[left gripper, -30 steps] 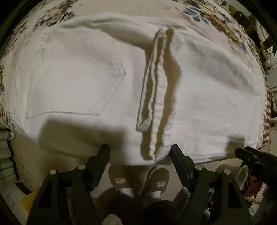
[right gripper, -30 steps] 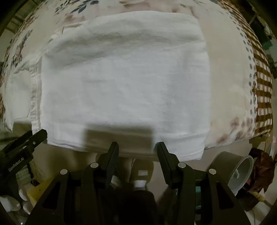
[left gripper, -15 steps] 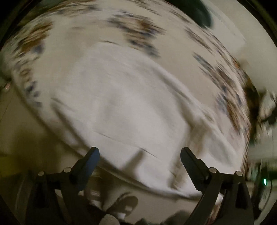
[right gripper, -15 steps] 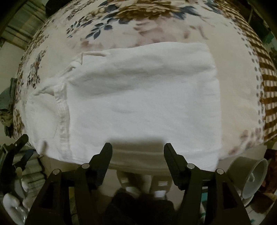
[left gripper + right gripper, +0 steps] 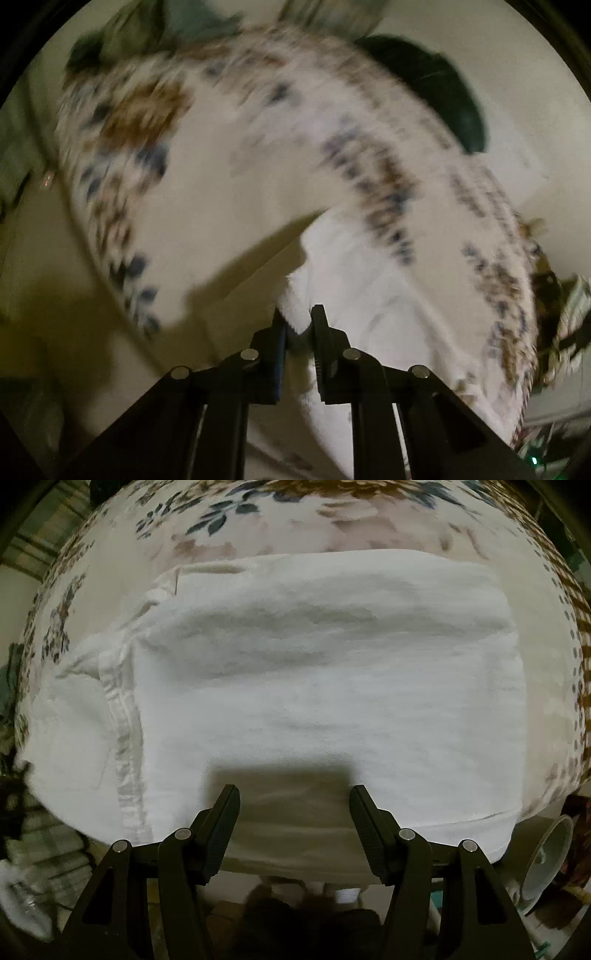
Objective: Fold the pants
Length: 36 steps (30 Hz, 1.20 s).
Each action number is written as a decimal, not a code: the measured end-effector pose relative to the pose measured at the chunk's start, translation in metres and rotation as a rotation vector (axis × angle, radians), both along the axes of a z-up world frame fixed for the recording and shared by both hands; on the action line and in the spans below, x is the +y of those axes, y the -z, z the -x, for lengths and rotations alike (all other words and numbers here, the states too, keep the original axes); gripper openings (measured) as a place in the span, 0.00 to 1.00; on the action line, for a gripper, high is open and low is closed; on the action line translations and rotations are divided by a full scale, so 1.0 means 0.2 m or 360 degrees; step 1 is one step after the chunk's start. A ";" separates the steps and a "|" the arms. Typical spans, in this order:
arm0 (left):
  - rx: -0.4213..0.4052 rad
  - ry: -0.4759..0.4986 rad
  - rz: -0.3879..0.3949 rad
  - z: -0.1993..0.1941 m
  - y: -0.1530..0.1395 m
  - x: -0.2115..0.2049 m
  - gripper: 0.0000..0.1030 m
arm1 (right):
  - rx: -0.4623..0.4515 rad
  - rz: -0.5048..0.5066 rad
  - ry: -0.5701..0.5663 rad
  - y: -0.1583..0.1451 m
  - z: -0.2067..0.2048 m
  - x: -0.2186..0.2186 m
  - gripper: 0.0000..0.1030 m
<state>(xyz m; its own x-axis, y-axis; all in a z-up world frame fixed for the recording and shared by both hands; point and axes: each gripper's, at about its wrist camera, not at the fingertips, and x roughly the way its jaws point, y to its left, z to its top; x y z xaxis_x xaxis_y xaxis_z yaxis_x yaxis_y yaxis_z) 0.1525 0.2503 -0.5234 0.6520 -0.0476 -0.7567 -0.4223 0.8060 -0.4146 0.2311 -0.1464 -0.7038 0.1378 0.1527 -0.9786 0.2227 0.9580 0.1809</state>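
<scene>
White pants (image 5: 314,694) lie folded on a floral bedspread (image 5: 332,528), with the waistband seam (image 5: 123,738) at their left side. My right gripper (image 5: 293,801) is open and empty, just in front of the pants' near edge. My left gripper (image 5: 297,319) is shut on a corner of the white pants (image 5: 369,295), which trail off to the right; this view is blurred by motion.
The floral bedspread (image 5: 229,184) fills the left wrist view, with a dark green object (image 5: 436,96) beyond its far edge. A pale bucket (image 5: 546,856) stands on the floor at the right. Striped cloth (image 5: 44,834) lies at lower left.
My left gripper has swung to the left end of the pants and closed on a corner of the fabric. My right gripper has moved closer to the pants' near edge and stays open.
</scene>
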 end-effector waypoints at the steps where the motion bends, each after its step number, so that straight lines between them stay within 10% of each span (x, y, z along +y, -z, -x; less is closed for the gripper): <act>1: -0.0025 0.0023 -0.0015 0.00 -0.02 0.00 0.10 | 0.0002 0.0007 -0.0005 0.00 -0.01 0.01 0.62; 8: 0.0227 -0.0046 0.0129 -0.08 0.35 0.17 0.15 | 0.0026 0.0006 -0.0031 0.01 -0.04 0.02 0.62; 22: 0.0162 -0.0228 0.0589 -0.01 0.45 0.22 0.82 | 0.0031 -0.0051 0.0017 0.05 -0.04 -0.03 0.62; 26: 0.0124 -0.0248 0.0478 -0.06 0.42 0.18 0.79 | 0.0019 -0.0070 0.0022 0.05 -0.04 -0.03 0.62; 28: 0.0107 -0.0269 0.0434 -0.05 0.41 0.17 0.39 | 0.0014 -0.0073 0.0016 0.05 -0.05 -0.03 0.62; 30: 0.0068 -0.0249 0.0413 -0.05 0.39 0.17 0.32 | 0.0009 -0.0070 0.0017 0.05 -0.05 -0.03 0.62; 36: -0.0003 -0.0072 -0.0139 -0.05 0.07 -0.06 0.17 | 0.0047 0.0112 -0.0009 0.04 -0.08 0.01 0.70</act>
